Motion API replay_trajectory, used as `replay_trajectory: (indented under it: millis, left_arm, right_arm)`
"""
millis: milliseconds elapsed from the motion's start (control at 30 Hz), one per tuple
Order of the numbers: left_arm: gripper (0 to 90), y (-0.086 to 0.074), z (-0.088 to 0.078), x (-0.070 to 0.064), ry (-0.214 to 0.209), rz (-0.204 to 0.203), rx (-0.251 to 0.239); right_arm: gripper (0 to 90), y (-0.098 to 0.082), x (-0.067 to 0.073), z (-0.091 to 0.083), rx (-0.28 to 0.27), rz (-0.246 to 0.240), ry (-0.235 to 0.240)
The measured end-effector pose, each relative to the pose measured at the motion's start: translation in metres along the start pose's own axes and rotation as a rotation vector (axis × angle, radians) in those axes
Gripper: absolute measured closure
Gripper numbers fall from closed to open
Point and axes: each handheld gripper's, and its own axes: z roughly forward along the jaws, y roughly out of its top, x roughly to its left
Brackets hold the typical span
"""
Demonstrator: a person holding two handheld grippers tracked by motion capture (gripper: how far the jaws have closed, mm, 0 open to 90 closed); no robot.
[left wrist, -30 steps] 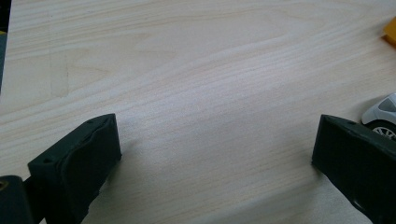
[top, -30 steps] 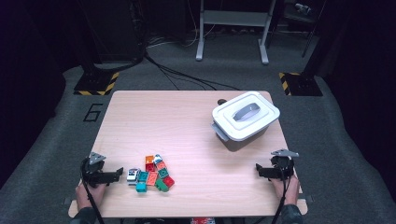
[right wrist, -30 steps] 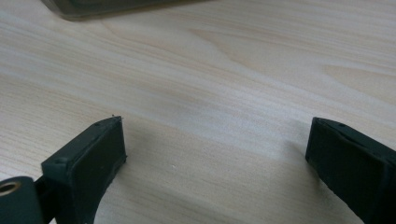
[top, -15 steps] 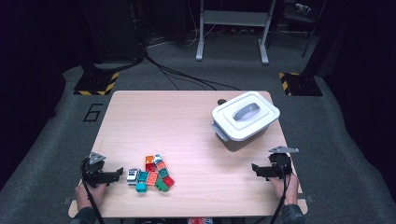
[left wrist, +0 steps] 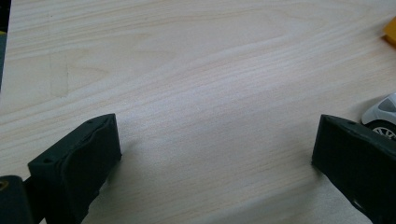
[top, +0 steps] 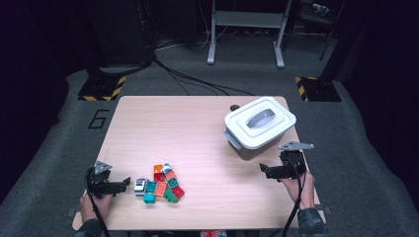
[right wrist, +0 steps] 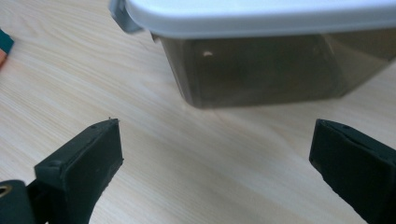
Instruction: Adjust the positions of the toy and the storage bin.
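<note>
I hold my right gripper (top: 263,171) wide open, approaching the lidded box (top: 260,123) at my 12 o'clock. My left gripper (top: 125,184), also open, waits beside the bricks (top: 160,183). Next I probably must remove the lid.

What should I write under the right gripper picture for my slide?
Open right gripper facing a lidded grey box on the wooden table.

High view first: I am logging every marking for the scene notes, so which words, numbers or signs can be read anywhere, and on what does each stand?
"6": dark numeral on the grey carpet floor, left of the light wooden table.
Yellow-and-black hazard stripes, no text: on two dark floor plates.
White lidded plastic box: no label readable.
Pile of coloured toy blocks: too small to tell any marking.
</note>
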Motion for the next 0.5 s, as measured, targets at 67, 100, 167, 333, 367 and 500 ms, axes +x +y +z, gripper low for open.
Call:
replay_trajectory:
  millis: [67, 100, 167, 333, 367, 500]
  left_arm:
    - [0.9, 0.000, 0.000, 0.000, 0.000, 0.001, 0.001]
    - [0.9, 0.000, 0.000, 0.000, 0.000, 0.001, 0.000]
    - [0.9, 0.000, 0.000, 0.000, 0.000, 0.002, 0.000]
    - [0.9, 0.000, 0.000, 0.000, 0.000, 0.002, 0.001]
    - [0.9, 0.000, -0.001, 0.000, 0.000, 0.003, 0.008]
    - [0.9, 0.000, 0.000, 0.000, 0.000, 0.001, 0.006]
  right_arm:
    - [2.3, 0.010, 0.003, -0.002, -0.008, -0.020, 0.006]
    - [5.2, 0.015, 0.004, -0.003, -0.011, -0.029, 0.017]
    - [5.4, 0.022, 0.007, -0.004, -0.023, -0.040, 0.017]
    - [5.2, 0.037, 0.012, -0.005, -0.030, -0.065, 0.028]
    - [5.3, 0.044, 0.016, -0.004, -0.036, -0.079, 0.027]
    - [13.4, 0.058, 0.023, 0.001, -0.032, -0.111, 0.050]
